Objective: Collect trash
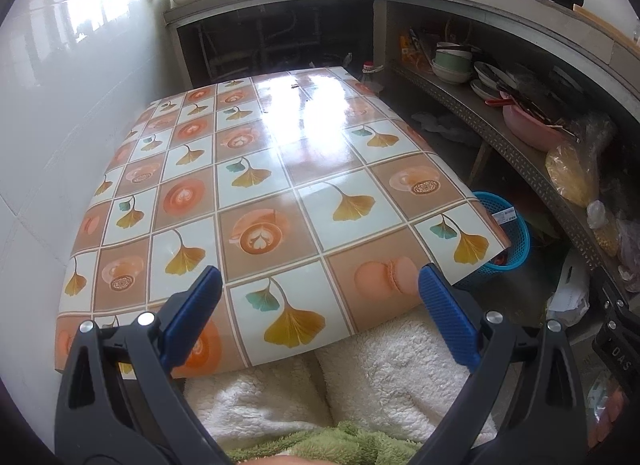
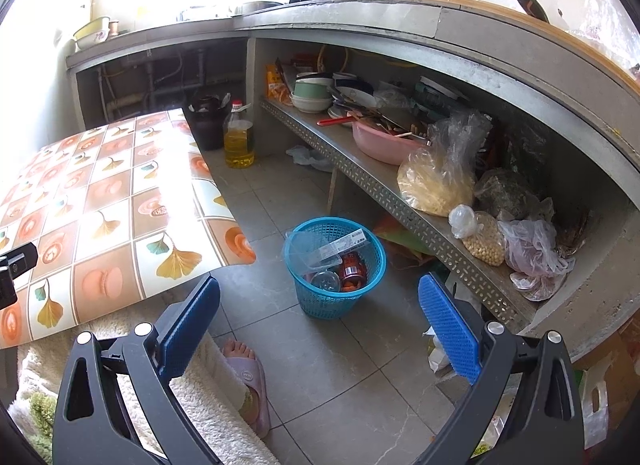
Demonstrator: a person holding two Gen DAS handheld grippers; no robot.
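Observation:
A blue mesh basket [image 2: 335, 297] stands on the grey floor beside the table, holding a red can [image 2: 352, 270], a clear plastic tray [image 2: 320, 250] and a clear lid. The same basket [image 1: 514, 233] peeks out past the table's right edge in the left wrist view. My right gripper [image 2: 320, 305] hangs open above the floor, just in front of the basket, with nothing between its fingers. My left gripper [image 1: 320, 297] is open over the near edge of the table [image 1: 280, 169], which is covered with a glossy leaf-and-coffee patterned cloth.
A metal shelf [image 2: 384, 189] along the right carries bowls, a pink basin [image 2: 380, 143] and plastic bags. An oil bottle [image 2: 239, 137] and a dark bin [image 2: 206, 121] stand beyond the table. A person's slippered foot [image 2: 246, 377] and white fleecy legs are below the grippers.

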